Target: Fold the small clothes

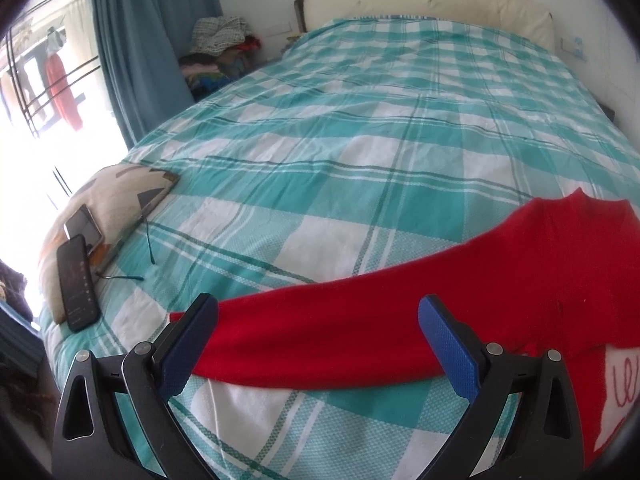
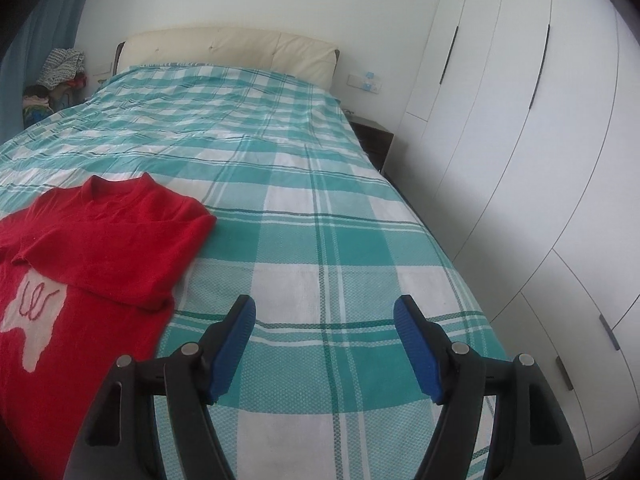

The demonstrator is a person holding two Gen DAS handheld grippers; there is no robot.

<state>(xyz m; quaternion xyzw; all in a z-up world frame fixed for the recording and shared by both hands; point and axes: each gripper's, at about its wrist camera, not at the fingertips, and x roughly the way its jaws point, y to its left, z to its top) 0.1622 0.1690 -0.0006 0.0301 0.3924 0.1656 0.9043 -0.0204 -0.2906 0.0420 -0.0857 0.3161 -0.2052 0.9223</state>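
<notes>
Left gripper (image 1: 318, 312): angled down at the red sweater (image 1: 460, 292), jaws wide, its outstretched sleeve lying between them, pads clear of it.
Right gripper (image 2: 325, 312): tilted down beside the sweater, jaws wide, only the checked bedspread (image 2: 328, 240) between them.
Sweater: flat on the bedspread, one sleeve folded across its chest.
Open room: bare bedspread beyond the sweater up to the headboard (image 2: 224, 48).
Edges: wardrobe (image 2: 520, 140) along one bed side; cushion (image 1: 116, 204) with two phones at the other.
</notes>
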